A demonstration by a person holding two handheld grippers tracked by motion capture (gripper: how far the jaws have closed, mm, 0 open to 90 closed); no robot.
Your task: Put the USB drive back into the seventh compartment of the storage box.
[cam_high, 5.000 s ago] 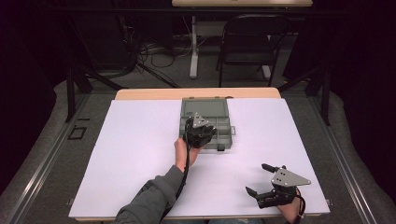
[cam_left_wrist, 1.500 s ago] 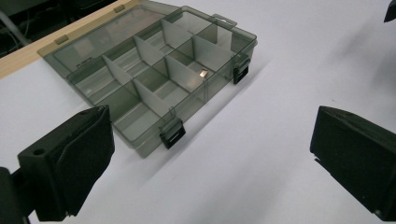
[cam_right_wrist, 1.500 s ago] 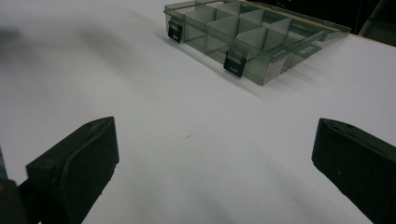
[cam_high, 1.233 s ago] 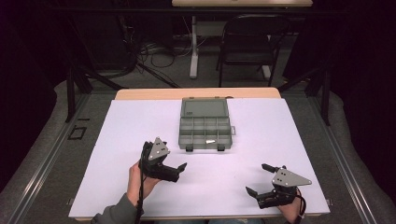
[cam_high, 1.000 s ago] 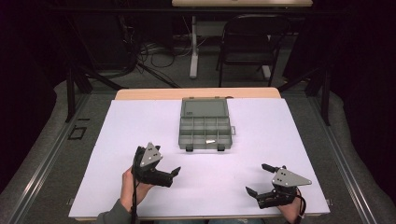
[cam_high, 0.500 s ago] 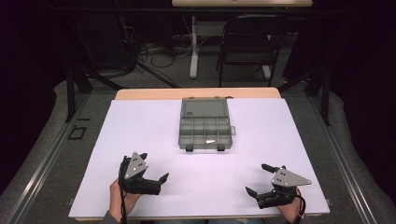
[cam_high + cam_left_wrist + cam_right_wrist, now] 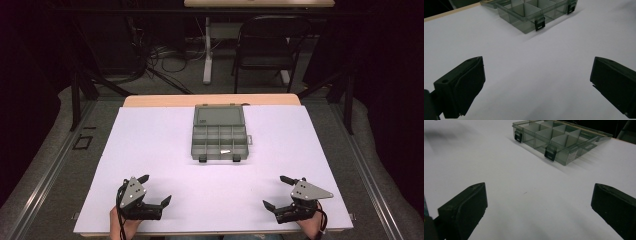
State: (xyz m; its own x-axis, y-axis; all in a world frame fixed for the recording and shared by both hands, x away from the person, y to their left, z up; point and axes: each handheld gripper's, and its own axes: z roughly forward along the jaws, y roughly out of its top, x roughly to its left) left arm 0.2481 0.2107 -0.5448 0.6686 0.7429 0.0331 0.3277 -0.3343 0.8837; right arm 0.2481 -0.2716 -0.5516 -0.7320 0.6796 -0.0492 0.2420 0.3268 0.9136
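Both grippers rest at the near edge of the white tabletop (image 7: 150, 150), jaws spread wide and empty.

The left gripper (image 7: 156, 191) and right gripper (image 7: 276, 192) sit well apart; the open grey transparent plastic compartment box (image 7: 219, 134) lies mid-tabletop, far from both.

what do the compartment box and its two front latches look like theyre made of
The compartment box looks like clear, grey-tinted hard plastic with a glossy finish: its dividers and the table show through the walls. The latches look like opaque black plastic, matte, probably moulded. The white table cover under it looks smooth and matte; paper or laminate, hard to tell.
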